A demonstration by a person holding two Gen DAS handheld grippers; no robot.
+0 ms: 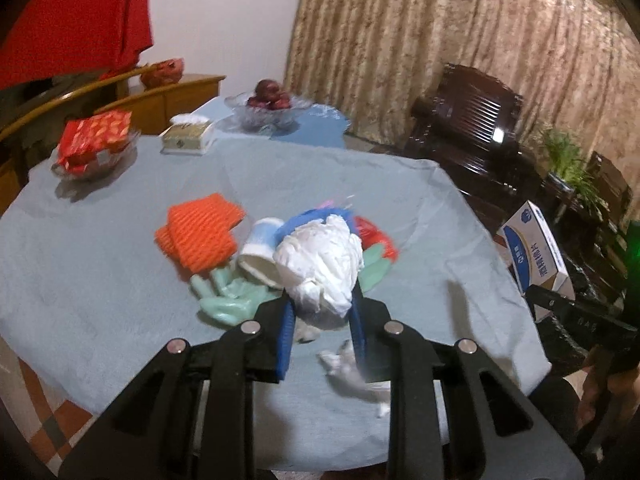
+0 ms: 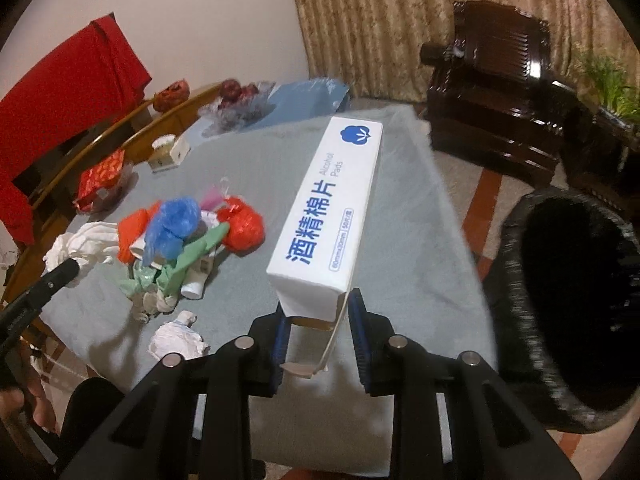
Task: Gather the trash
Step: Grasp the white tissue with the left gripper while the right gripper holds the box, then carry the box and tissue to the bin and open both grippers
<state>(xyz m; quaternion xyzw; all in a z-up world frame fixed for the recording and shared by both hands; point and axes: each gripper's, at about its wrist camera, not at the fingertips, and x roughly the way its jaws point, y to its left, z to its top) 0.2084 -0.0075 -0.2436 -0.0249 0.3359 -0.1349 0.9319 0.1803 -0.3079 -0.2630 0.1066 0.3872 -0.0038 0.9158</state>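
My left gripper (image 1: 320, 304) is shut on a crumpled white tissue wad (image 1: 320, 264) and holds it above the table. Behind it lies a trash pile: orange foam net (image 1: 200, 236), paper cup (image 1: 260, 252), green glove (image 1: 228, 296), red bag (image 1: 374, 236). A small tissue scrap (image 1: 348, 368) lies near the front. My right gripper (image 2: 318, 320) is shut on a white alcohol-pads box (image 2: 332, 208), held above the table's right side. The black trash bin (image 2: 568, 296) stands to its right. The pile (image 2: 184, 240) and a tissue scrap (image 2: 178, 338) show at left.
A grey-blue cloth covers the table (image 1: 100, 260). At the back stand a red packet dish (image 1: 94, 144), a tissue box (image 1: 188, 136) and a glass fruit bowl (image 1: 272, 110). A dark wooden armchair (image 2: 500, 92) and a plant (image 2: 612, 84) stand beyond the table.
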